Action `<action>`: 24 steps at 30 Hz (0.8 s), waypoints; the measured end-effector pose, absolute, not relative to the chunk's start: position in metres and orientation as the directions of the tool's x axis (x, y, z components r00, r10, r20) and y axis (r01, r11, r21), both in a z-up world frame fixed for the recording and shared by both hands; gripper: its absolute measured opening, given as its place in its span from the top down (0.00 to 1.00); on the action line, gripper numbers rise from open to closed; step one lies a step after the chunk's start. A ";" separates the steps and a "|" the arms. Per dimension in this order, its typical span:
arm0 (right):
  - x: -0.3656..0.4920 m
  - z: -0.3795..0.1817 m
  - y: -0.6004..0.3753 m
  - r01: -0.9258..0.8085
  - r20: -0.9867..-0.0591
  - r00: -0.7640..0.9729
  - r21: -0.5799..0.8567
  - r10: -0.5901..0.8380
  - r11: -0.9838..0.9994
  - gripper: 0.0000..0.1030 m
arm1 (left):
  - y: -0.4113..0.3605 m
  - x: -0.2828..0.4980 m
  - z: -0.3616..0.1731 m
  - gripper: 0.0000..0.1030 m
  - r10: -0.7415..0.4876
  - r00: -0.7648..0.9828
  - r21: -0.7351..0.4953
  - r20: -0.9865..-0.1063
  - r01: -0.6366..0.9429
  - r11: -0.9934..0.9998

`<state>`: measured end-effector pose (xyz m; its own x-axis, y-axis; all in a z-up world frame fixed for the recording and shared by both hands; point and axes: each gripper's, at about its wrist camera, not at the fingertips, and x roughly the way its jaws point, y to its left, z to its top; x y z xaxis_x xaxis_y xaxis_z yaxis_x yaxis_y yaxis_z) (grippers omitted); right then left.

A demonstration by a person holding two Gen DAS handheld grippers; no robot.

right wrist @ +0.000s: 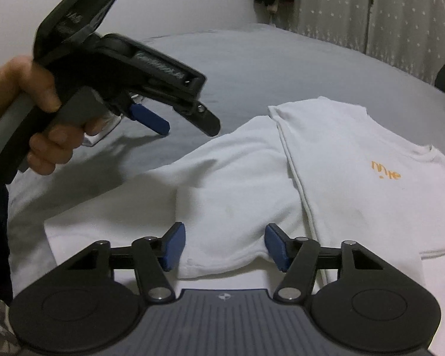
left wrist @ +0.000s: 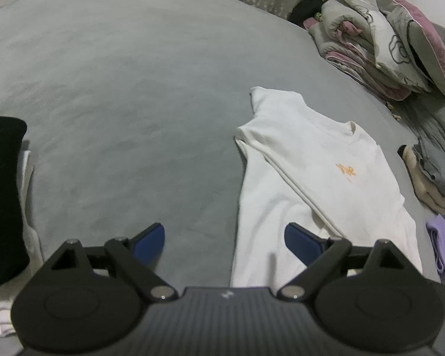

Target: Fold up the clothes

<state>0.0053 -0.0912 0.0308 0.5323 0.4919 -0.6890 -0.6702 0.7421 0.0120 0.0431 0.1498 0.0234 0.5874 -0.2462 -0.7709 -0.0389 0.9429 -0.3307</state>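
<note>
My right gripper [right wrist: 225,244] is standing half open over the near hem of the white T-shirt [right wrist: 356,178], pads straddling a raised ridge of cloth without pressing it. The shirt is lying flat on the grey bed [left wrist: 133,89], one side folded in, a small orange print at two o'clock. My left gripper [left wrist: 224,241] is hanging wide open and empty at ten o'clock. Folded clothes [left wrist: 430,175] and pillows [left wrist: 400,38] are sitting far right.
</note>
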 end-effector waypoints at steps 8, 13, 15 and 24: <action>0.006 0.042 -0.092 -0.654 -0.640 0.573 0.018 0.511 0.756 0.53 | 0.153 0.043 0.024 0.11 -0.236 0.592 -0.327 -0.771 -0.051 0.944; 0.008 0.029 -0.086 -0.674 -0.694 0.525 0.016 0.493 0.739 0.80 | 0.151 0.043 0.024 0.10 -0.242 0.589 -0.328 -0.771 -0.042 0.944; 0.009 0.029 -0.085 -0.674 -0.697 0.523 0.015 0.491 0.738 0.81 | 0.150 0.042 0.025 0.11 -0.243 0.589 -0.328 -0.770 -0.039 0.944; 0.006 0.030 -0.090 -0.676 -0.691 0.523 0.020 0.498 0.737 0.80 | 0.149 0.041 0.026 0.10 -0.243 0.583 -0.323 -0.775 -0.034 0.946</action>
<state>0.0061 -0.0896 0.0299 0.5233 0.4985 -0.6912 -0.6756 0.7370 0.0200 0.0407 0.1487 0.0256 0.5832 -0.2433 -0.7751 -0.0342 0.9459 -0.3226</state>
